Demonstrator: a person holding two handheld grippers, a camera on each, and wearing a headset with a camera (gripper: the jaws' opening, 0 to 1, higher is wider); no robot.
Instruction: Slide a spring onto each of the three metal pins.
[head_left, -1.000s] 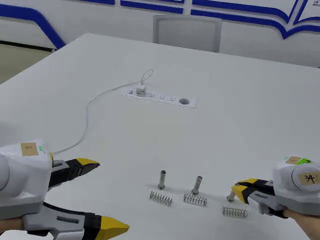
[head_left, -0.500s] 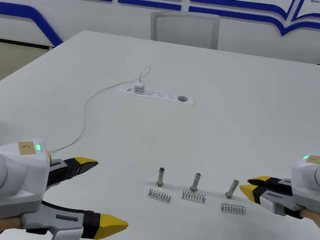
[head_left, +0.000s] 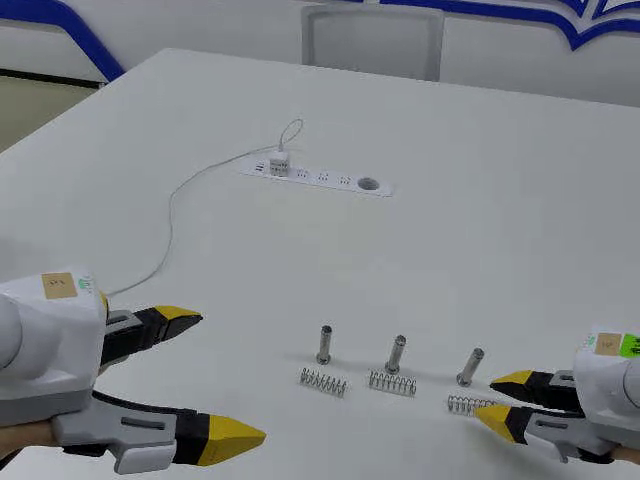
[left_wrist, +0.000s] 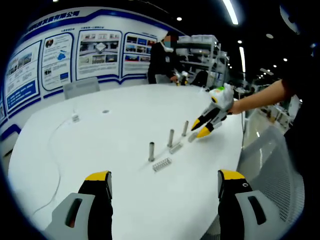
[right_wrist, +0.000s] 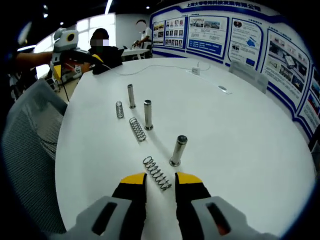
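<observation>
Three metal pins stand upright in a row on the white table (head_left: 480, 230): left pin (head_left: 324, 343), middle pin (head_left: 396, 352), right pin (head_left: 470, 366). A spring lies flat in front of each: left spring (head_left: 323, 381), middle spring (head_left: 392, 384), right spring (head_left: 466, 404). My right gripper (head_left: 500, 396) is open, its yellow tips beside the right spring's right end. In the right gripper view that spring (right_wrist: 157, 173) lies just ahead of the narrow gap between the jaws of the right gripper (right_wrist: 160, 181). My left gripper (head_left: 215, 377) is wide open and holds nothing, left of the row.
A white power strip (head_left: 315, 179) with a plugged charger (head_left: 278, 163) and a trailing cable (head_left: 172, 215) lies mid-table. A grey chair (head_left: 372, 40) stands at the far edge. People stand in the background (left_wrist: 162, 57).
My right gripper has drawn back from beside the right pin and dropped to the right spring's end, with its jaws a little wider apart. The left gripper has stayed put.
</observation>
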